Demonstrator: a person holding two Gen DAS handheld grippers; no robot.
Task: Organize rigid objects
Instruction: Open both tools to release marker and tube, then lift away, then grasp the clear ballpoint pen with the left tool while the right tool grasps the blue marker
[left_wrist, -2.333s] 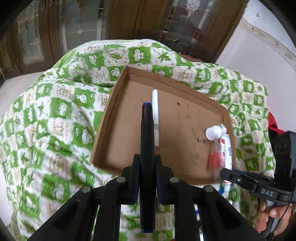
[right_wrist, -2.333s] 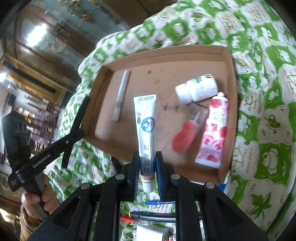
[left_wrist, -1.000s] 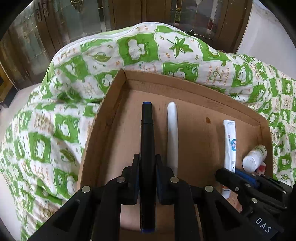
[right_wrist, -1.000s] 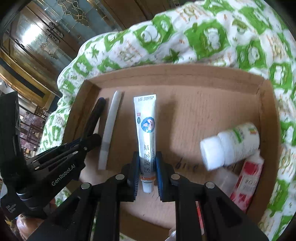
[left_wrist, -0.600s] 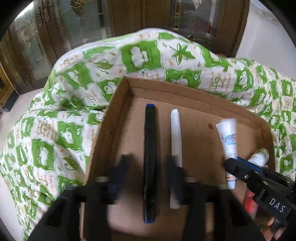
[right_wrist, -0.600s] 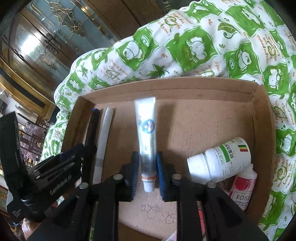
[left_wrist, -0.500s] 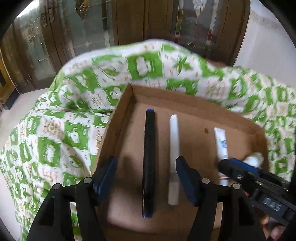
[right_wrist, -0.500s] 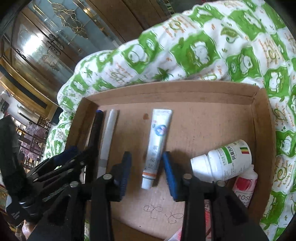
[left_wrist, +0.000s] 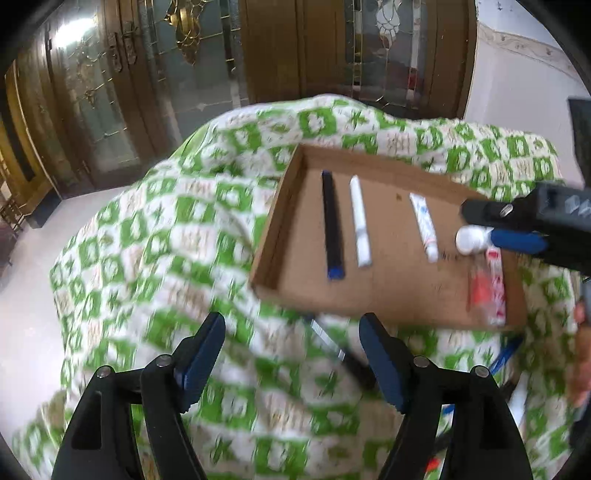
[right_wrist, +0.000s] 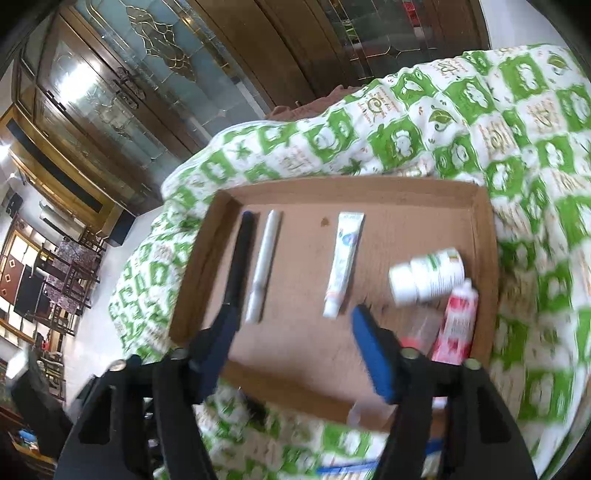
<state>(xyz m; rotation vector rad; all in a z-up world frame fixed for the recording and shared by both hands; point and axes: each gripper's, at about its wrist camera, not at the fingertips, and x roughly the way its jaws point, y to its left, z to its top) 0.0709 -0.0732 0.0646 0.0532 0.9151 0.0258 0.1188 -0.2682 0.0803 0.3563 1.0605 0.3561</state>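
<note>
A shallow cardboard tray (left_wrist: 280, 206) (right_wrist: 480, 236) rests on a green-and-white checked cloth. In it lie a black marker with a blue end (left_wrist: 331, 229) (right_wrist: 240, 254), a white pen (left_wrist: 360, 223) (right_wrist: 264, 266), a white ointment tube (left_wrist: 424, 225) (right_wrist: 343, 262), a white bottle (left_wrist: 467, 239) (right_wrist: 426, 276) and a pink tube (left_wrist: 495, 291) (right_wrist: 456, 325). My left gripper (left_wrist: 291, 354) has drawn back over the cloth, its jaws opening with nothing between them. My right gripper (right_wrist: 295, 343) hovers over the tray's near side, jaws opening, empty, below the ointment tube.
Loose pens (left_wrist: 347, 360) lie on the cloth (left_wrist: 147, 240) in front of the tray, with more (right_wrist: 347, 470) at the bottom of the right wrist view. Wooden glass-fronted cabinets (left_wrist: 147, 74) stand behind. A pale floor (left_wrist: 22, 295) drops away at the left.
Both grippers let go: the left released the black marker beside the white pen and pulled back out of the tray. The right released the ointment tube and rose, jaws spreading.
</note>
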